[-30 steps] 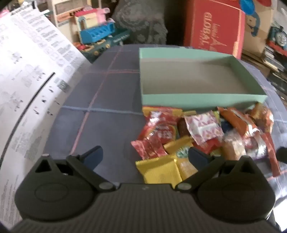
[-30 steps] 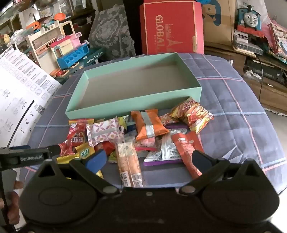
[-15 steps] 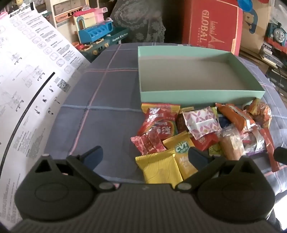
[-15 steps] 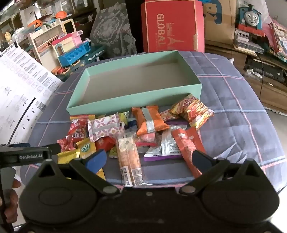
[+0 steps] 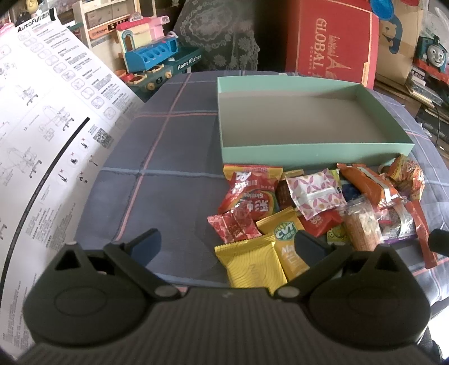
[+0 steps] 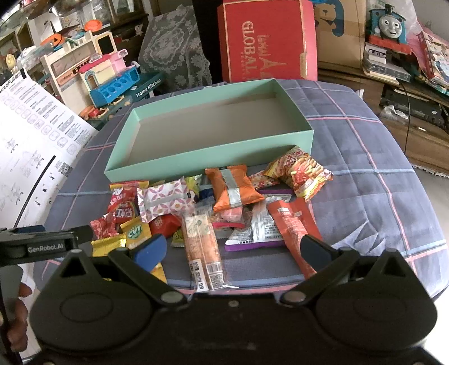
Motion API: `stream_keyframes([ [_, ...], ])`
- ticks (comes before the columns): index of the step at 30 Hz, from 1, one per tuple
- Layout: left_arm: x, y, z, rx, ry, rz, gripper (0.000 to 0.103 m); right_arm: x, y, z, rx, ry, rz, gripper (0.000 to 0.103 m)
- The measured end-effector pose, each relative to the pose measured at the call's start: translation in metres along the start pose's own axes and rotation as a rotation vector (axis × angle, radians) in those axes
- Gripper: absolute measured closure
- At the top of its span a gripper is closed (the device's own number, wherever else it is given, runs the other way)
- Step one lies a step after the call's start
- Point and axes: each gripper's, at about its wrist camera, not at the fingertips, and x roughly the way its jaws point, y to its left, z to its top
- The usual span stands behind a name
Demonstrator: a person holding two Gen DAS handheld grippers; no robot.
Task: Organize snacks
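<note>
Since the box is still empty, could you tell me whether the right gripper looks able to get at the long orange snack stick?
Probably yes: the right gripper is open, and the long orange snack stick lies uncovered just ahead between its fingers.

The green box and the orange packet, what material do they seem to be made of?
The green box looks like matte cardboard: thin flat walls, a dull grey inside. The orange packet looks like glossy plastic film or foil, puffed, with a shiny silver band.

A cluttered home: toy kitchen (image 6: 112,81), toy train (image 6: 388,21).
</note>
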Motion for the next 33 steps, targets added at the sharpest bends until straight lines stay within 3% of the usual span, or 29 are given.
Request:
stream_keyframes([
  [21,0.002,-0.001,-0.004,0.003,0.015,0.000,0.000,0.003,-0.001,-0.003,0.015,-0.007,0.008,0.000],
  [28,0.008,0.002,-0.007,-0.001,0.034,-0.004,0.000,0.003,-0.001,-0.009,-0.005,-0.071,0.024,0.000],
  [33,0.016,0.010,-0.016,-0.005,0.067,-0.008,0.000,0.011,0.001,-0.008,-0.008,-0.013,0.067,0.000],
])
